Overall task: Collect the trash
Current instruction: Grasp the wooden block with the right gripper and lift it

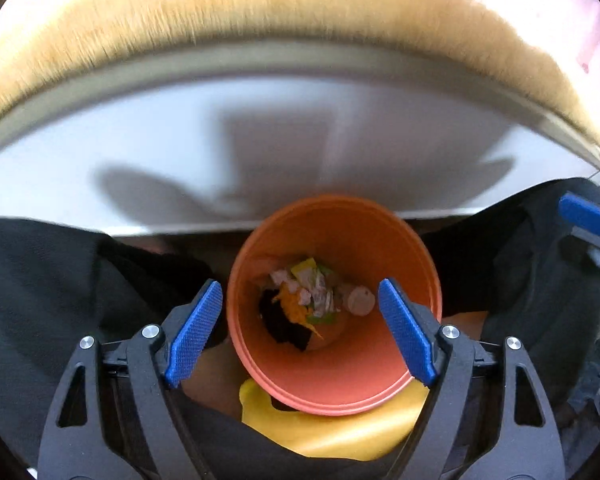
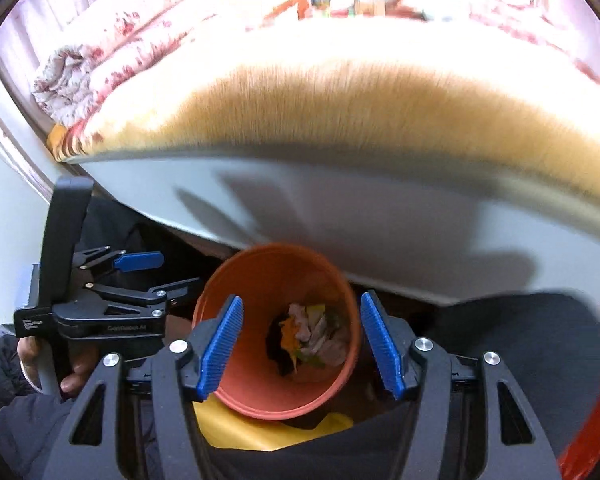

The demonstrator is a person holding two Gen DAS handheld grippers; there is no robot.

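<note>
Trash (image 1: 311, 296) sits deep in the orange bin (image 1: 335, 376). Both grippers' fingers (image 1: 196, 332) (image 2: 222, 346) are spread and hold nothing. A bump could tip the bin over.

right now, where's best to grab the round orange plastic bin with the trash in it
Take the round orange plastic bin by its near rim, from straight above, one finger inside the wall, one outside. It stands upright and open-topped, likely too wide to span. Both the left gripper and the right gripper are open.
</note>
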